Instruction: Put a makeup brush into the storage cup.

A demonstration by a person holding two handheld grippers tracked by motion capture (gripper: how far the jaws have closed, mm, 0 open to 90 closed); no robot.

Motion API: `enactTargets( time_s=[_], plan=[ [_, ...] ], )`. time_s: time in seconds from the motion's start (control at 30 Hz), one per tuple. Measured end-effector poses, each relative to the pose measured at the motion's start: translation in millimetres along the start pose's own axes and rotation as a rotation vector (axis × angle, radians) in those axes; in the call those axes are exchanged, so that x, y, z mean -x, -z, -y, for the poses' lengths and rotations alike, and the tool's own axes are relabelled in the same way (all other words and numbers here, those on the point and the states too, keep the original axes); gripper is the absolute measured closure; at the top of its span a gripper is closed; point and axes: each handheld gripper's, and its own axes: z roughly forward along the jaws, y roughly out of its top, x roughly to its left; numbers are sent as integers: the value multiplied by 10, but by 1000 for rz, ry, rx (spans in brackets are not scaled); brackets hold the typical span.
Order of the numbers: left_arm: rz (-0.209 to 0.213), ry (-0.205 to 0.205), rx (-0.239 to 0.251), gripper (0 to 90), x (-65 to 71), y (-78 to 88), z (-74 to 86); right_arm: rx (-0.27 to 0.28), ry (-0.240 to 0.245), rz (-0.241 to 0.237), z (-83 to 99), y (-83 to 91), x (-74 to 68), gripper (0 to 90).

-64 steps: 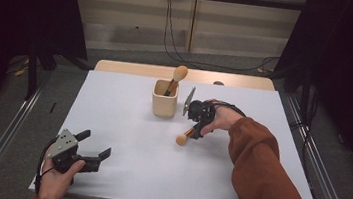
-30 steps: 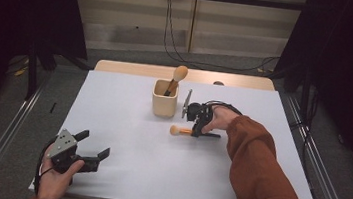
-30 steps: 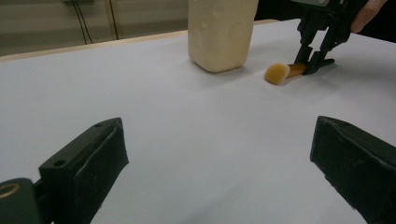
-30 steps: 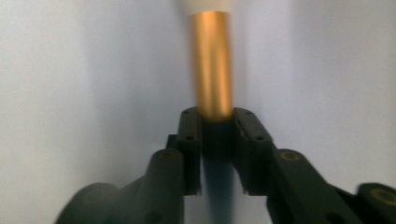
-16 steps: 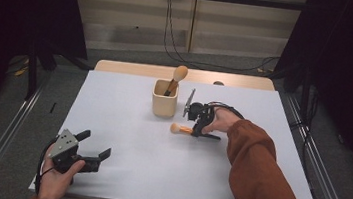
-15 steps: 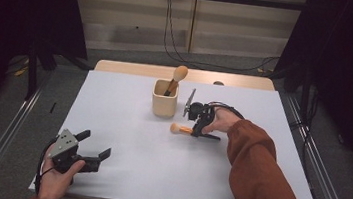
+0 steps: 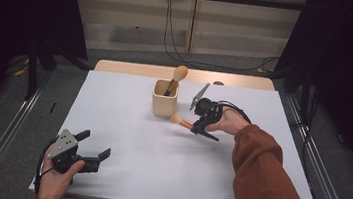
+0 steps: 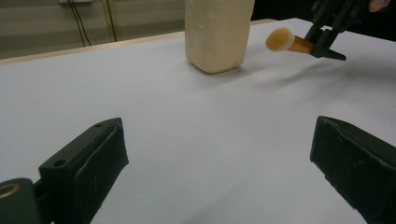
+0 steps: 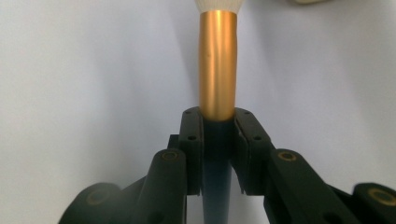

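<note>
Near the table's [image 7: 129, 99] front-left corner, the left gripper [image 7: 91, 156] rests with jaws spread wide, nothing between them. Toward the back edge stands the cream cup [image 7: 164, 98], a brush [image 7: 176, 78] inside it. Just right of it, the right gripper [image 7: 200, 127] is clamped on a gold-handled brush [image 7: 181, 121], lifted off the surface, bristles pointing at the cup.

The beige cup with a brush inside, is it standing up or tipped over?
Standing up: the beige cup sits flat on the white table, its opening facing upward.
</note>
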Motion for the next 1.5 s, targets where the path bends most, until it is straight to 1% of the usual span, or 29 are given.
enactTargets(
  time_s=[0.03,0.1,0.23,0.27,0.37,0.47,0.53,0.57,0.6,0.73,0.77,0.8,0.83,0.87,0.9,0.93,0.97,1.07,1.1,1.17,1.2,1.33,1.43,1.5],
  plan=[
    [2,2,2,36,-1,0,0,11,-6,-2,7,7,-16,755],
    [1,-1,0,36,0,1,0,42,-22,10,25,36,-40,755],
    [1,-5,0,36,0,3,-2,131,-54,17,71,133,-83,755],
    [0,-3,1,36,2,2,-1,148,-66,30,81,150,-93,755],
    [-2,-6,-5,36,1,4,2,191,-93,49,124,176,-114,755],
    [-6,-3,-2,36,0,10,4,234,-136,76,194,185,-133,755],
    [-7,-1,-1,36,0,10,3,269,-171,71,250,187,-127,755],
    [-6,-3,-1,36,-1,9,1,285,-190,88,273,190,-125,755],
    [-4,-5,-2,36,0,7,1,295,-202,92,296,197,-121,755],
    [0,-3,-4,36,13,7,-3,386,-256,109,394,251,-116,755],
    [5,-9,-5,36,23,7,-7,405,-260,114,410,263,-120,755],
    [8,-8,-2,36,37,4,-10,424,-254,116,421,269,-132,754],
    [9,-12,-2,35,43,4,-12,454,-256,118,432,272,-146,754],
    [9,-10,-2,36,49,7,-15,478,-267,113,442,269,-159,754],
    [11,-6,4,35,55,7,-16,488,-269,118,448,257,-166,754],
    [15,-9,3,36,62,6,-17,498,-276,135,454,241,-172,755],
    [16,-14,1,36,66,4,-18,516,-285,136,464,231,-177,754],
    [17,-9,3,35,64,-2,-18,579,-307,154,501,207,-181,754],
    [15,-1,7,36,60,-7,-17,592,-312,160,517,192,-177,754],
    [17,29,7,36,48,-22,-19,608,-334,180,551,157,-164,754],
    [16,32,10,36,48,-29,-25,619,-337,186,565,142,-161,754],
    [19,19,12,35,47,-37,-32,677,-354,202,618,118,-177,755],
    [16,25,17,35,47,-37,-33,701,-355,219,652,122,-184,754],
    [13,29,18,35,55,-35,-37,723,-357,217,676,129,-184,754]
  ],
)
